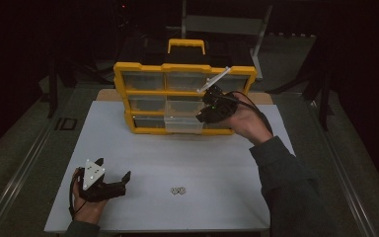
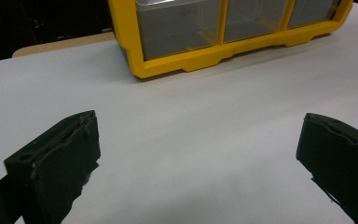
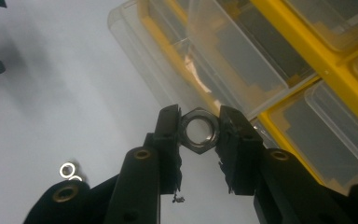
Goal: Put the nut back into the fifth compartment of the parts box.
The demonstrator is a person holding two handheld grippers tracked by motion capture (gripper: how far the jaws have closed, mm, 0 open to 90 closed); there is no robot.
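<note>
From above, the right gripper (image 1: 201, 116) hovers at the front of the yellow drawer box (image 1: 121, 94); the left gripper (image 1: 121, 182) rests well short of it. The left gripper view shows its jaws spread wide, empty. The right gripper view shows a nut (image 3: 198, 130) pinched above the pulled-out drawer (image 3: 177, 60).

I see two small metal washers (image 1: 178, 190) lying side by side, touching, on the white counter (image 1: 143, 163) near its front edge. Behind the counter, a grey chair-like frame (image 1: 222, 22) stands in the dark, beyond a wooden board's edge (image 2: 60, 44).
</note>
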